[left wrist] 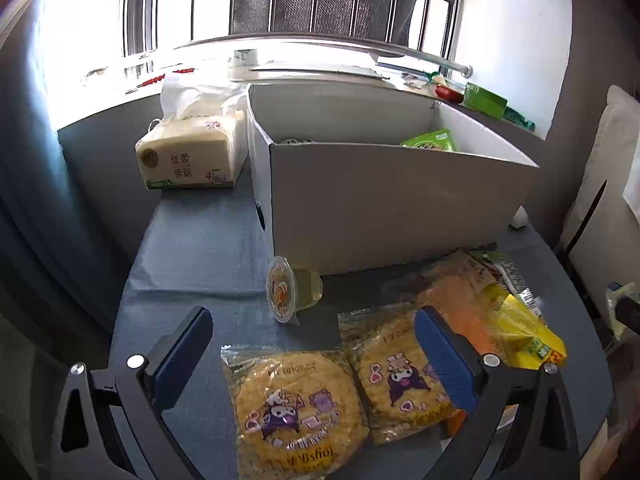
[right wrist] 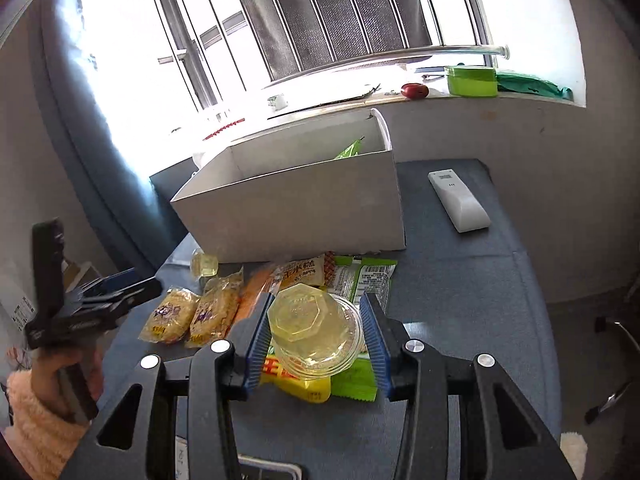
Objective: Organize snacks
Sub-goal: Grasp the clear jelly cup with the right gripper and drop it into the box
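Observation:
A white cardboard box [left wrist: 400,208] stands at the back of the blue table, with a green packet [left wrist: 430,141] inside; it also shows in the right wrist view [right wrist: 296,208]. My left gripper [left wrist: 316,352] is open above two round yellow cakes in clear wrappers [left wrist: 296,404] [left wrist: 396,376]. A jelly cup [left wrist: 294,288] lies on its side beyond them. My right gripper [right wrist: 316,332] is shut on a clear jelly cup [right wrist: 316,328], held above yellow and green snack packets [right wrist: 312,388]. The left gripper [right wrist: 112,296] shows at the left of the right wrist view.
A tissue pack [left wrist: 192,156] sits left of the box. A white remote [right wrist: 458,200] lies right of the box. Orange and yellow packets [left wrist: 500,320] lie in front of the box. The windowsill [right wrist: 460,92] holds a green box and small items.

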`<state>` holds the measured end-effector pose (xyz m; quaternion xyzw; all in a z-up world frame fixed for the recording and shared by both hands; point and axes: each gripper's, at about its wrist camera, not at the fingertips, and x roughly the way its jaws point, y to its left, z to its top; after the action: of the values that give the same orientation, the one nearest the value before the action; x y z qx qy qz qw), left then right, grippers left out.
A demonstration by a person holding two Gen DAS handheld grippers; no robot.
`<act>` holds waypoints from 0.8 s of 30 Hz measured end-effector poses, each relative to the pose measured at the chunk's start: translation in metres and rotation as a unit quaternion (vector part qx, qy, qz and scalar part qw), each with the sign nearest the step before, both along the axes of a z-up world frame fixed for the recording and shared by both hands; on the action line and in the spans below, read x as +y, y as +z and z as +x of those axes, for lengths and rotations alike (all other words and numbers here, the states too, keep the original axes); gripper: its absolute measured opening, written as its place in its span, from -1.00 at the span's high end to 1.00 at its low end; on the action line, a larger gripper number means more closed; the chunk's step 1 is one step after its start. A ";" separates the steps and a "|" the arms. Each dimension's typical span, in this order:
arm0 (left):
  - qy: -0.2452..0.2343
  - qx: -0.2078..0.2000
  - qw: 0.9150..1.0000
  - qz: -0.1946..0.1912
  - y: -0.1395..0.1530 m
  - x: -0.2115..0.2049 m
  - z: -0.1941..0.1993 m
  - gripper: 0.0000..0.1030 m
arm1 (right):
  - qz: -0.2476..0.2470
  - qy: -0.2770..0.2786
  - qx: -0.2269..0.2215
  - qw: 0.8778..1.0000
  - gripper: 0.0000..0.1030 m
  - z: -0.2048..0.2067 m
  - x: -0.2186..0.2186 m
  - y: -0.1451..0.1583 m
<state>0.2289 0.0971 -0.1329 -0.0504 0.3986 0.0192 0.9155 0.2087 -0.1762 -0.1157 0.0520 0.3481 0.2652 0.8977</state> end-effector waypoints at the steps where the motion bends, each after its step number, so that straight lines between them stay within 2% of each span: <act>1: -0.005 0.012 1.000 -0.002 -0.008 0.002 0.012 -0.98 | -0.001 0.000 -0.003 1.000 0.08 -0.008 -0.001 0.002; 2: -0.010 0.025 1.000 -0.003 -0.014 0.004 0.023 -0.96 | -0.002 0.001 -0.005 1.000 0.08 -0.013 -0.002 0.004; 4: -0.013 0.046 0.999 0.003 -0.028 0.007 0.039 -0.72 | 0.000 0.006 -0.005 1.000 0.08 -0.020 -0.004 0.006; 6: -0.018 0.074 0.997 0.004 -0.039 0.009 0.052 -0.37 | -0.006 0.005 -0.006 1.000 0.08 -0.026 -0.006 0.007; 7: -0.023 0.073 0.997 0.018 -0.041 0.007 0.055 -0.30 | -0.009 0.007 -0.007 1.000 0.08 -0.027 -0.006 0.007; 8: -0.027 0.072 0.996 0.038 -0.041 0.004 0.055 -0.05 | -0.011 0.007 -0.007 1.000 0.08 -0.028 -0.006 0.007; 9: -0.028 0.070 0.996 0.044 -0.039 0.003 0.055 0.16 | -0.011 0.006 -0.004 1.000 0.08 -0.028 -0.007 0.005; 10: -0.030 0.068 0.997 0.031 -0.038 0.005 0.054 0.22 | -0.010 0.006 -0.001 1.000 0.08 -0.027 -0.008 0.005; 11: -0.031 0.059 0.998 0.022 -0.034 0.007 0.051 0.36 | -0.008 0.005 0.001 1.000 0.08 -0.027 -0.008 0.004; 13: -0.030 0.045 0.998 0.032 -0.028 0.007 0.043 0.37 | -0.006 0.002 0.002 1.000 0.08 -0.027 -0.008 0.003; 17: -0.035 0.010 0.999 0.018 -0.011 0.007 0.019 0.37 | -0.005 0.006 0.002 1.000 0.08 -0.026 -0.006 0.003; 21: -0.046 -0.043 0.997 -0.034 0.017 0.002 -0.016 0.37 | -0.002 0.008 0.005 1.000 0.08 -0.024 -0.004 0.002; 24: -0.067 -0.090 0.992 -0.055 0.045 -0.011 -0.042 0.37 | 0.009 0.013 0.011 1.000 0.08 -0.019 -0.002 0.002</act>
<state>0.1864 0.0864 -0.0877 -0.0755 0.3173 -0.0685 0.9428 0.1900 -0.1786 -0.1135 0.0582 0.3564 0.2790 0.8898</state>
